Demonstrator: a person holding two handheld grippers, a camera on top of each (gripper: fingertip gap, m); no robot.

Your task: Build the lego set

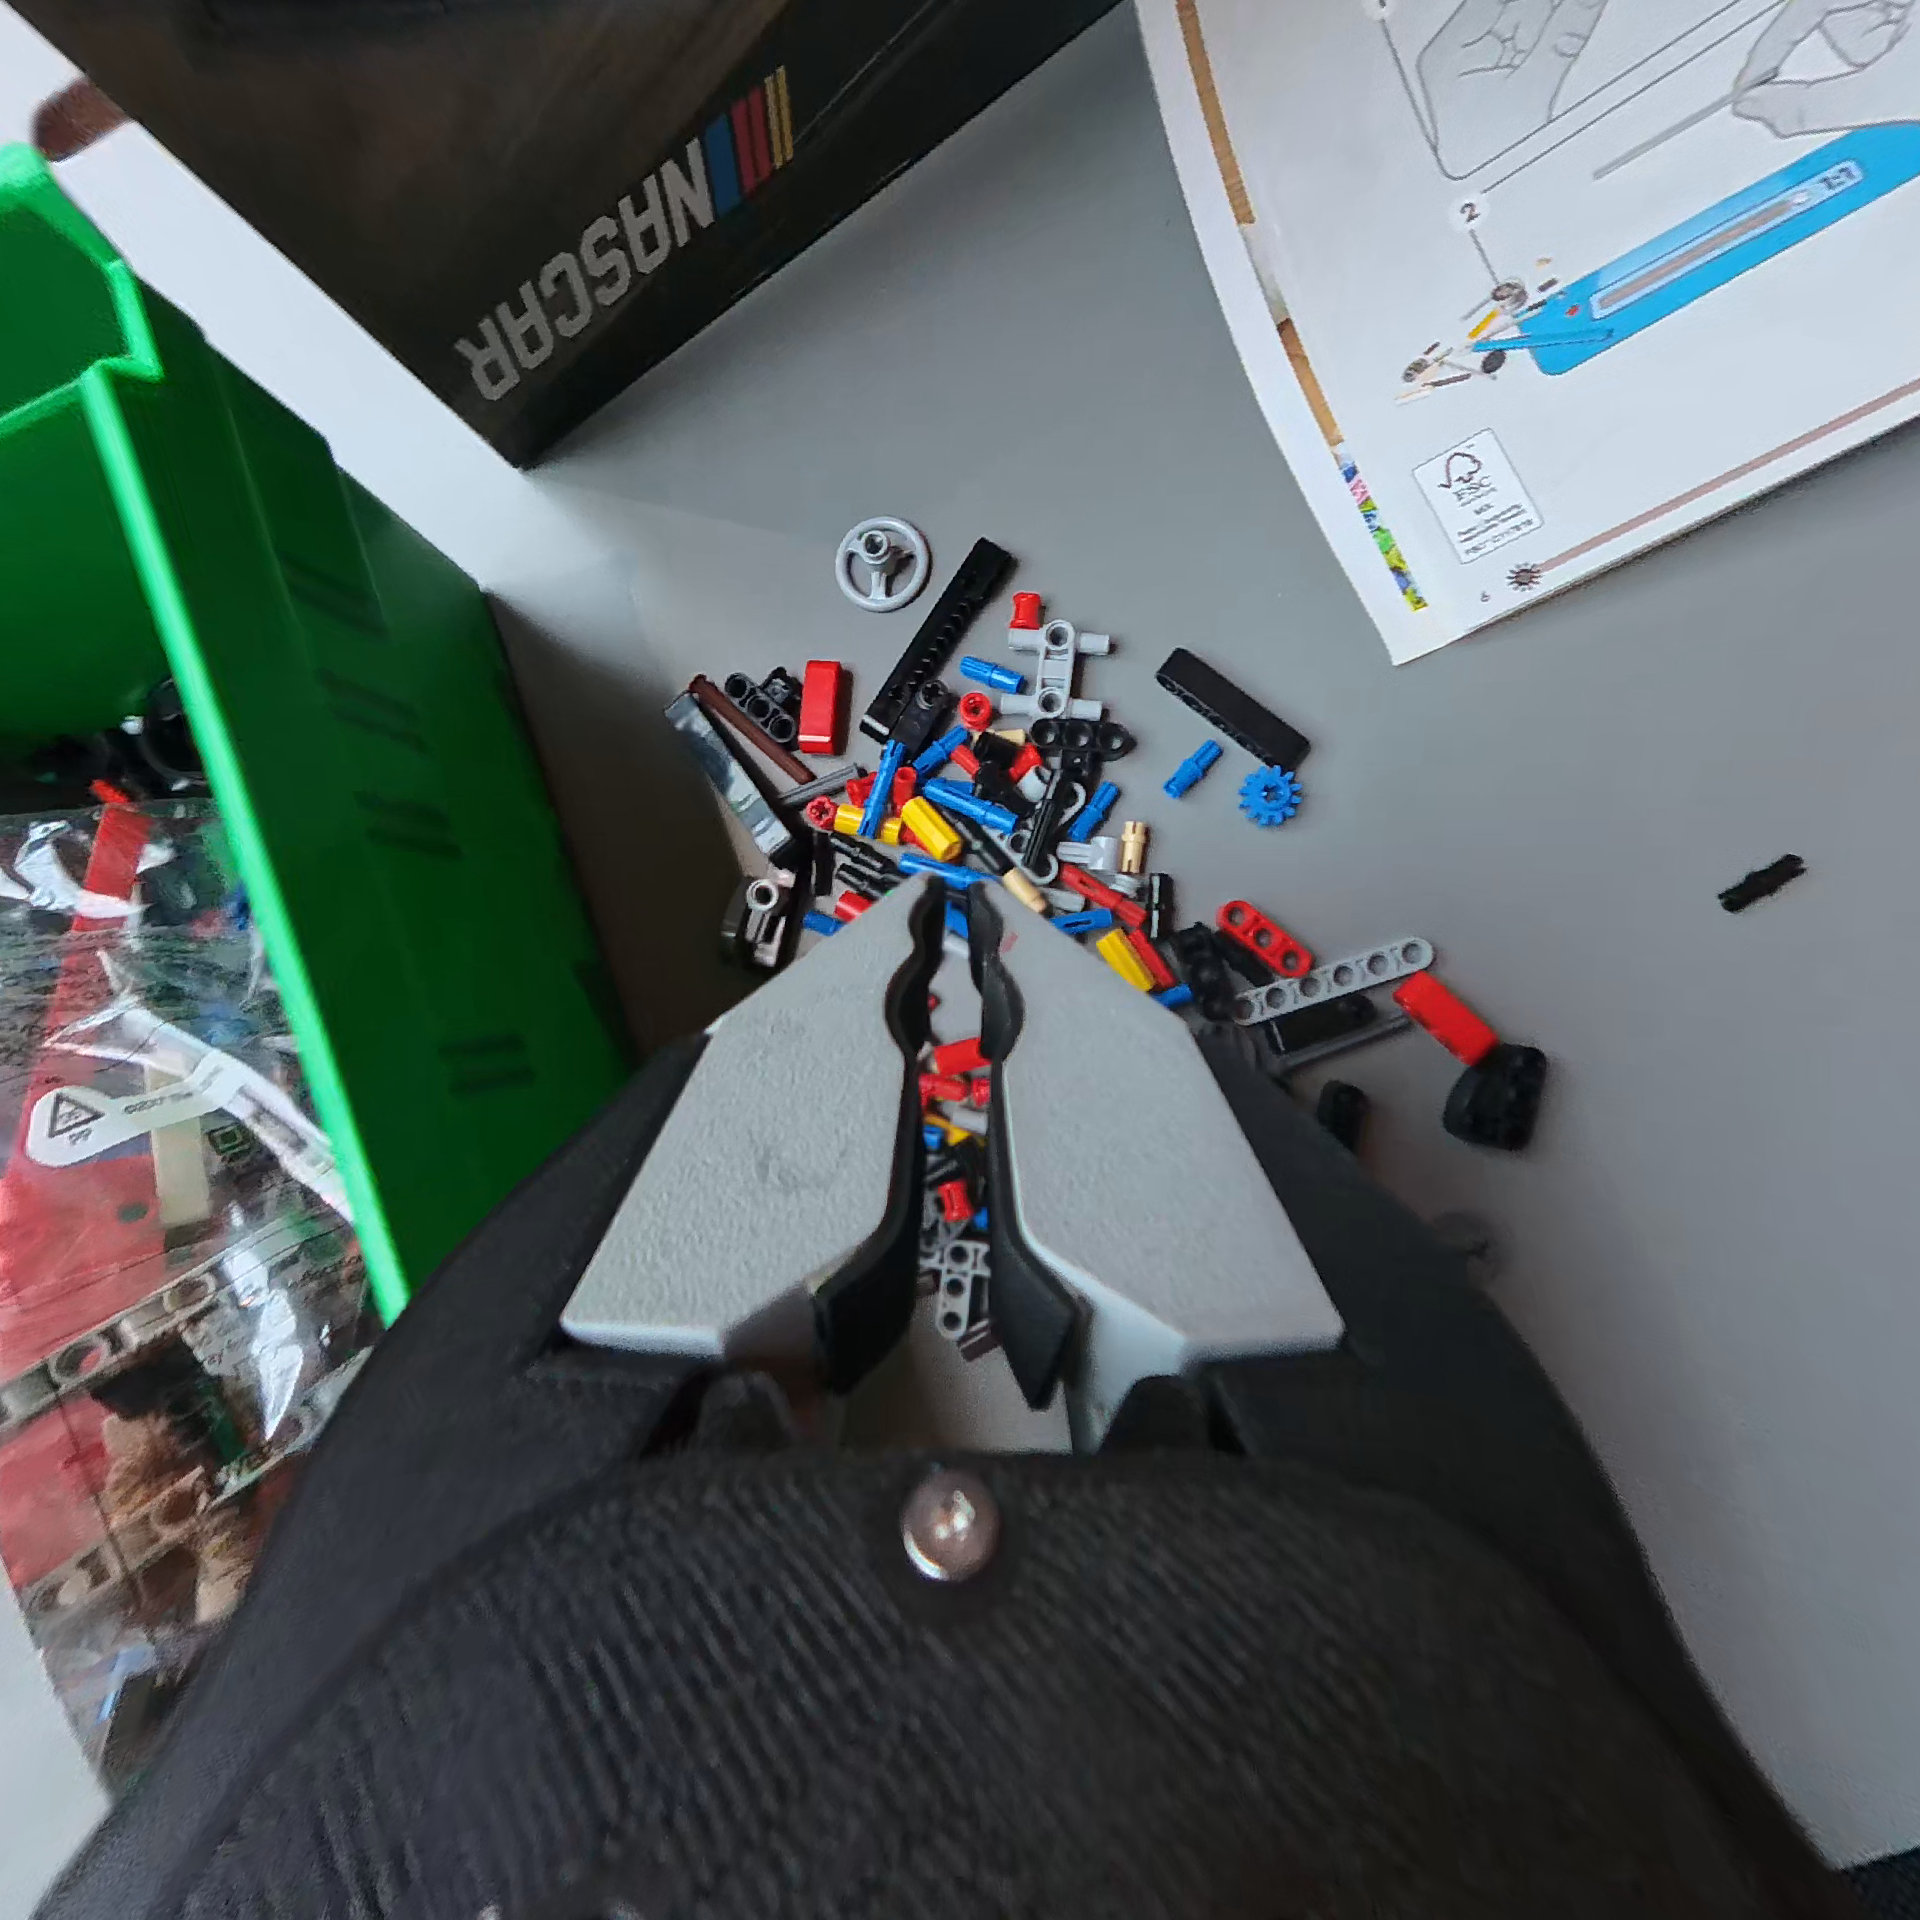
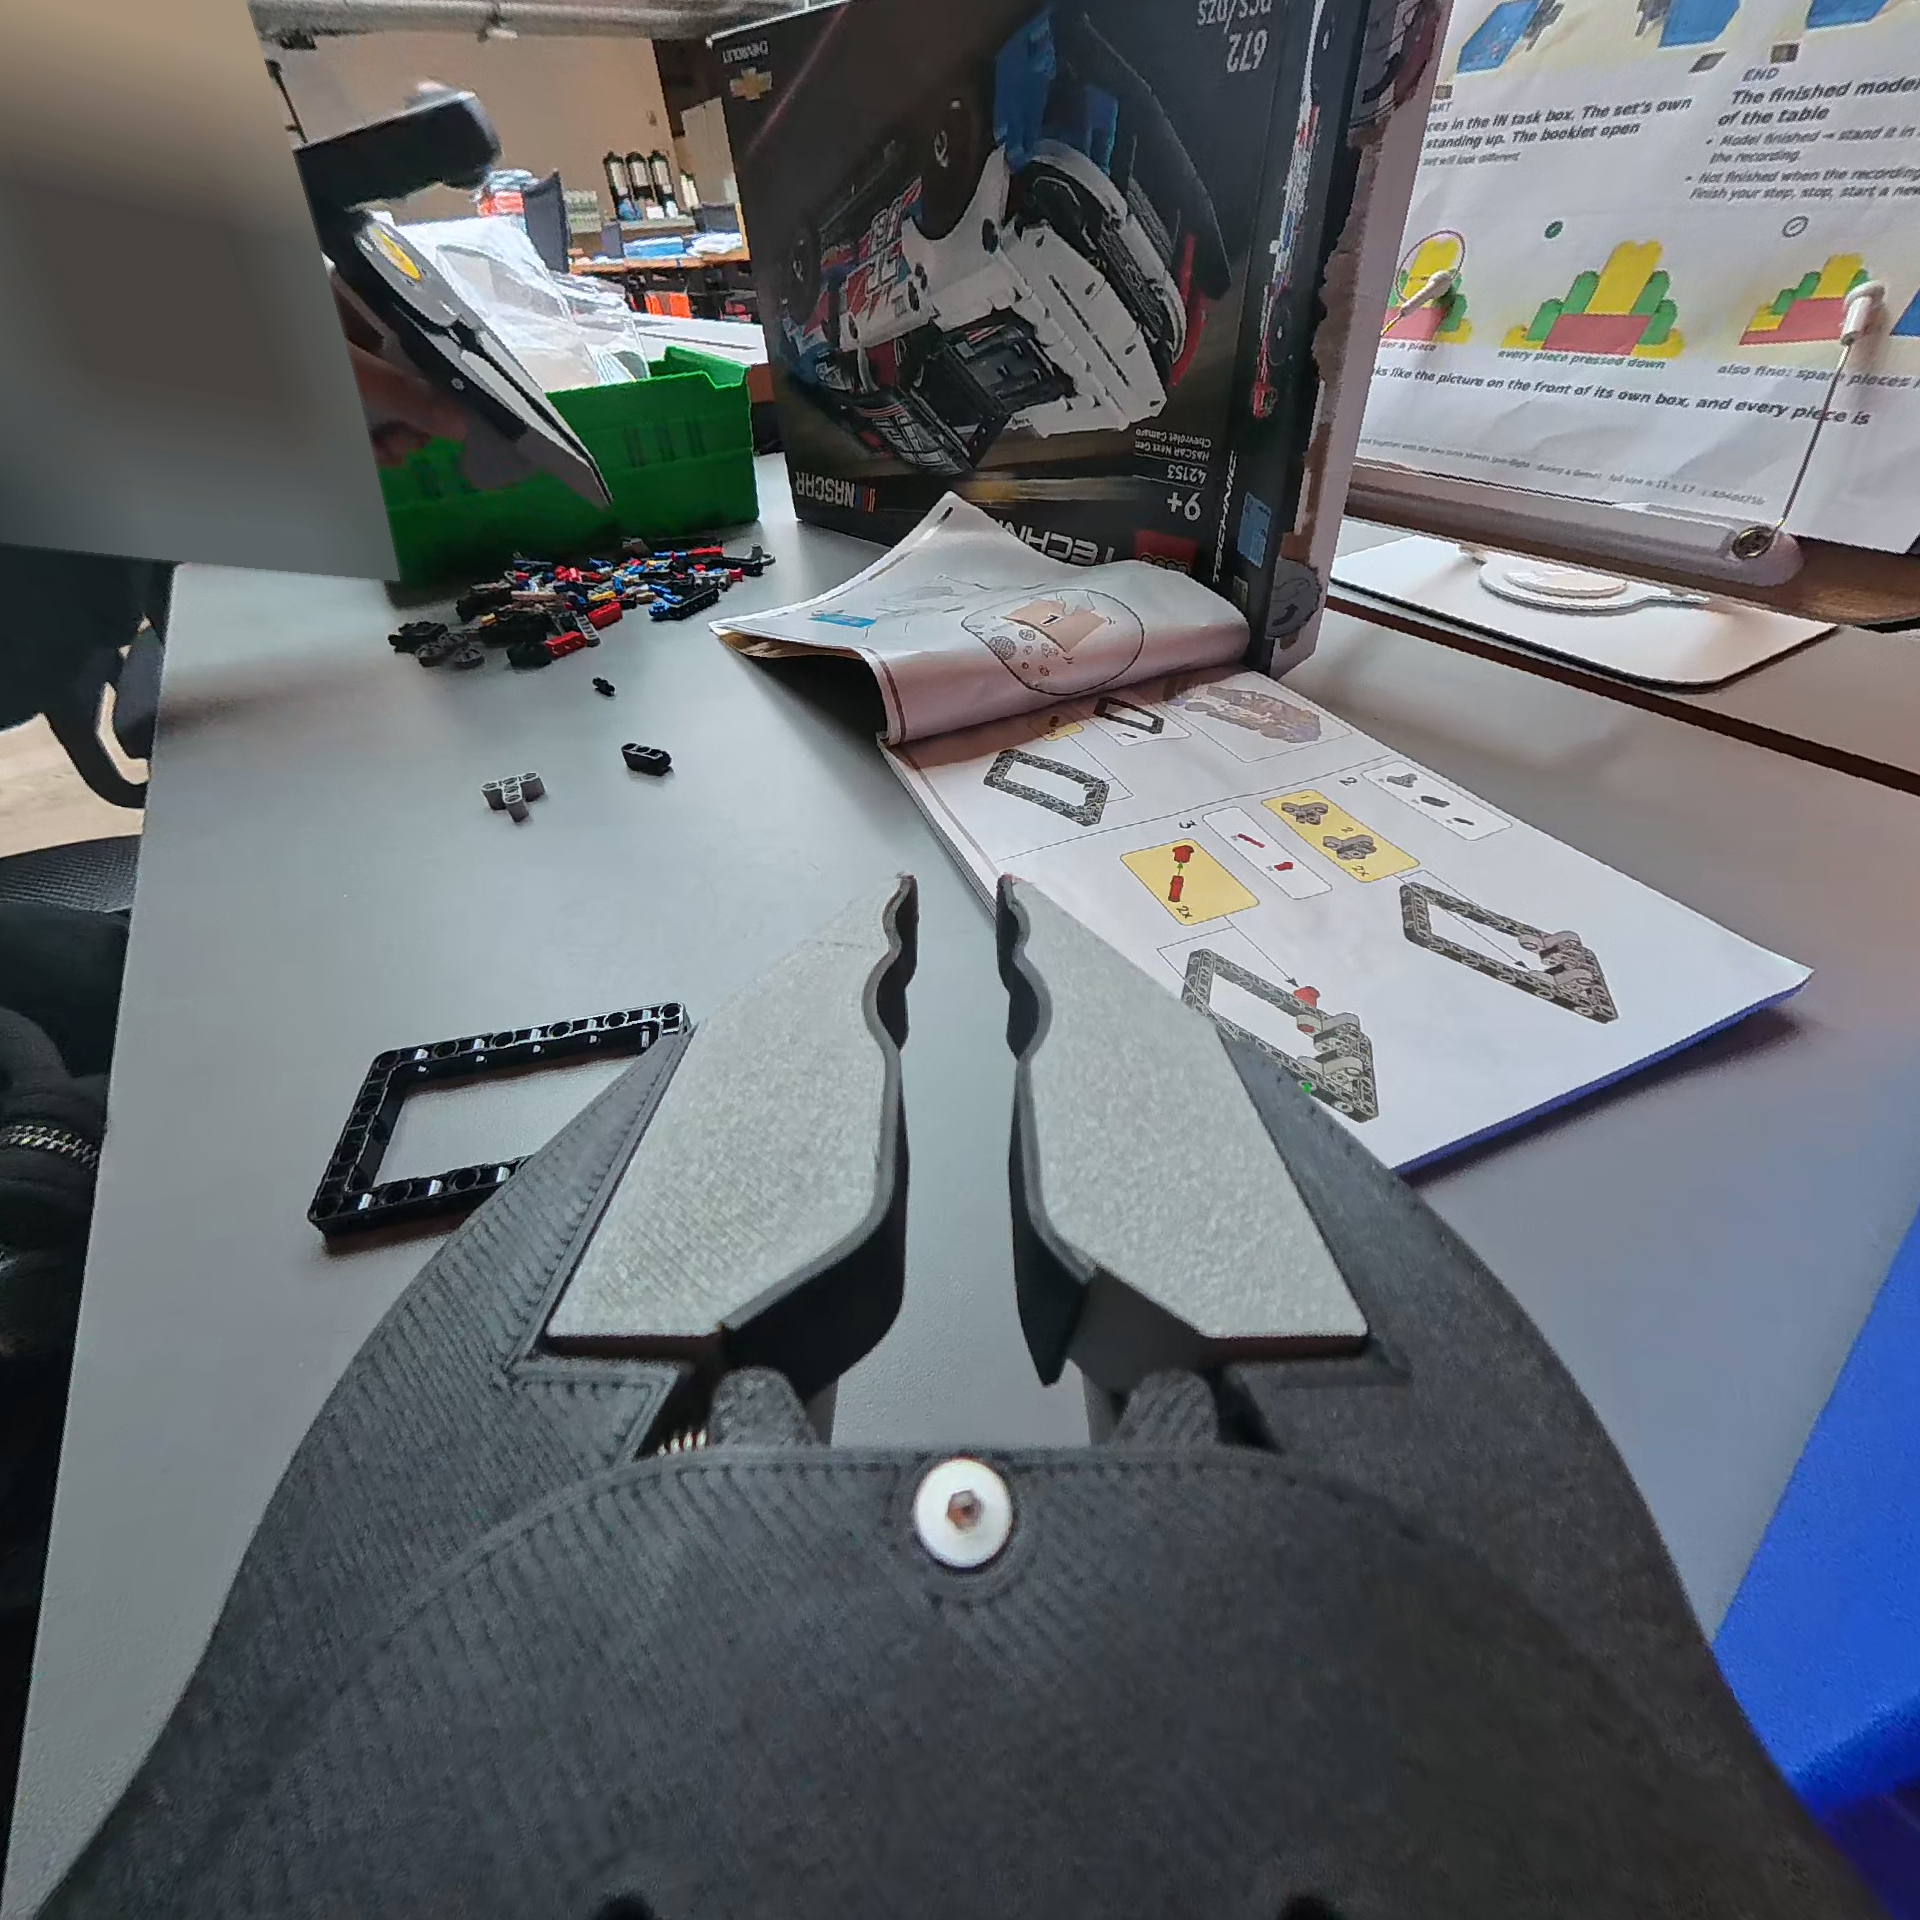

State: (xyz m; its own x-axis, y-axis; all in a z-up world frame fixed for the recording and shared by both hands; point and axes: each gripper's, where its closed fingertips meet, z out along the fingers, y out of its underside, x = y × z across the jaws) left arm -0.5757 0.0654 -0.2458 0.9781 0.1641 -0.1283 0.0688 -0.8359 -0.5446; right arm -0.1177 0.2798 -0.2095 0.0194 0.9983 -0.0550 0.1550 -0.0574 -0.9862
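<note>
1. While holding nothing, idling just above the table [image 2: 312, 935] with the right gripper [image 2: 956, 894], jaws partly apart.
2. Finding the frame [image 2: 499, 1112] lying flat just left of that gripper, apart from it. Judging it light, stiff and slick, so planning on gripping across one straight beam rather than a corner.
3. Keeping the booklet [image 2: 1351, 935] open on the right, its far pages curling up against the box [image 2: 1018, 260].
4. Passing a grey connector [image 2: 512, 795] and a black piece [image 2: 646, 756] farther out, then a lone pin [image 2: 604, 685]. Expecting all three to be tiny, hard and prone to skidding or popping out, so favouring a pinch across flat sides.
5. Reaching into the pile [image 1: 987, 790] with the left gripper [image 1: 956, 894], jaws drawn nearly together and tips down among the pieces. Not managing to tell whether anything is pinched there.
6. Noting the green bin [image 1: 312, 727] standing just beside the pile, with bags [image 1: 156, 1039] of further parts inside.
</note>
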